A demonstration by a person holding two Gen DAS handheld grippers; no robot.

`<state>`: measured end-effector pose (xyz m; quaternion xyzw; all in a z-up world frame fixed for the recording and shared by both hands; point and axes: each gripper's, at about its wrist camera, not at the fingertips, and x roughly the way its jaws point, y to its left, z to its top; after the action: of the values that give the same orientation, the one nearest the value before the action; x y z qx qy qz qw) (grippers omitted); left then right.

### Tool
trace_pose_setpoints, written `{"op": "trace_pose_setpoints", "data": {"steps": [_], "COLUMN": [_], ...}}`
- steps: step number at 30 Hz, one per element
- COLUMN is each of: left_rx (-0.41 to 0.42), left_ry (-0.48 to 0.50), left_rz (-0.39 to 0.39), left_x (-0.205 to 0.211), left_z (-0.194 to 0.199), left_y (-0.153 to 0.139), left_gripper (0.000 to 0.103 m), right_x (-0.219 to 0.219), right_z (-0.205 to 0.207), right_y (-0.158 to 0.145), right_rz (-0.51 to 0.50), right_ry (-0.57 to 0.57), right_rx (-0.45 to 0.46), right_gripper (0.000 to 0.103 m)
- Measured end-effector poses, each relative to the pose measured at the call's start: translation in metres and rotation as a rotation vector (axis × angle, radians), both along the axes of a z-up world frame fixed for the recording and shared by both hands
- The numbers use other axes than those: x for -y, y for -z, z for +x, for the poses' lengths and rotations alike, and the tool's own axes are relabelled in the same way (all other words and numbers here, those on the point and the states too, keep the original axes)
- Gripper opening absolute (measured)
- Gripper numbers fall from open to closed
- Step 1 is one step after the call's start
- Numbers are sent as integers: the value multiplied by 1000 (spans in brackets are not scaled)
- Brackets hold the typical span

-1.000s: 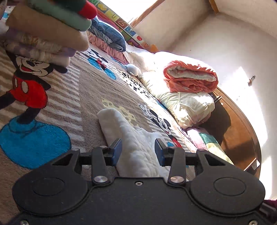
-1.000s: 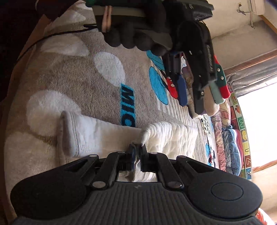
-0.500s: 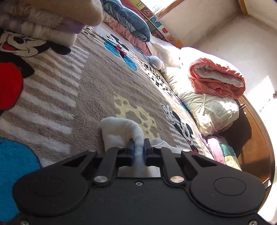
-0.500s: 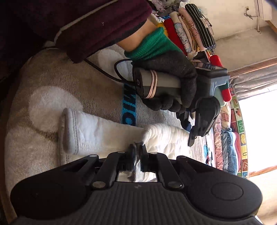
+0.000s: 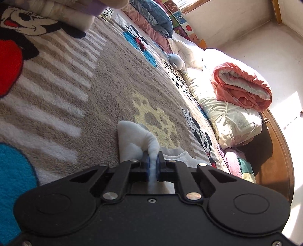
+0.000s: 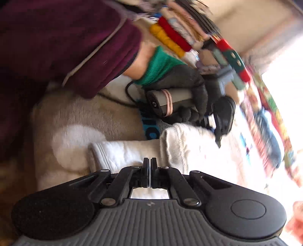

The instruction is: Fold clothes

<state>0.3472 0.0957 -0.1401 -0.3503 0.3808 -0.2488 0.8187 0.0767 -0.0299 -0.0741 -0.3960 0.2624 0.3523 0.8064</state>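
A white fleecy garment (image 5: 132, 140) lies on the Mickey Mouse blanket (image 5: 106, 90). My left gripper (image 5: 153, 164) is shut on a fold of it, with white cloth pinched between the blue pads. In the right wrist view the same garment (image 6: 132, 153) stretches across the blanket, a sleeve to the left and the body to the right. My right gripper (image 6: 150, 166) has its jaws pressed together low over the garment; whether cloth sits between them is unclear. The left gripper (image 6: 217, 130), held by a gloved hand, grips the garment's far side.
A stack of folded clothes (image 5: 62, 9) sits at the blanket's far left, also blurred in the right wrist view (image 6: 189, 37). A rolled pink quilt (image 5: 242, 89) on white bedding (image 5: 227, 121) lies to the right, by the wooden bed frame (image 5: 274, 160). A cable (image 6: 121, 100) trails on the blanket.
My left gripper closed on a fold of the white garment and stays pinched on it. The right wrist view swung and blurred; the garment shifted, with the left gripper now on its far edge.
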Motion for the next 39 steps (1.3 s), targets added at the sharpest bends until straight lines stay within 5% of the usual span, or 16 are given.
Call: {"op": "trace_pose_setpoints", "data": {"steps": [1, 4, 5, 8, 13, 23, 27, 35, 39], "left_rx": [-7, -18, -21, -25, -50, -65, -71, -91, -88], "left_ry": [-6, -16, -19, -25, -42, -47, -51, -60, -50], "left_rz": [-6, -19, -24, -35, -87, -115, -125, -167, -162], "left_x": [0, -2, -3, -4, -8, -10, -12, -14, -14], "left_z": [0, 0, 1, 0, 1, 2, 3, 4, 4], "left_y": [0, 1, 2, 3, 7, 9, 10, 14, 13], "left_gripper": [6, 6, 6, 6, 6, 6, 6, 6, 6], "right_x": [14, 50, 60, 80, 98, 96, 89, 56, 56], "right_z": [9, 24, 24, 30, 49, 81, 81, 74, 70], "right_y": [-11, -13, -10, 3, 14, 34, 31, -23, -39], "right_rz": [196, 586, 681, 885, 1038, 1081, 1074, 813, 761], "right_ry": [131, 431, 495, 665, 845, 951, 907, 682, 635], "right_rx": [-139, -353, -384, -454, -429, -482, -433, -103, -44], "right_gripper": [9, 30, 30, 35, 38, 37, 13, 9, 9]}}
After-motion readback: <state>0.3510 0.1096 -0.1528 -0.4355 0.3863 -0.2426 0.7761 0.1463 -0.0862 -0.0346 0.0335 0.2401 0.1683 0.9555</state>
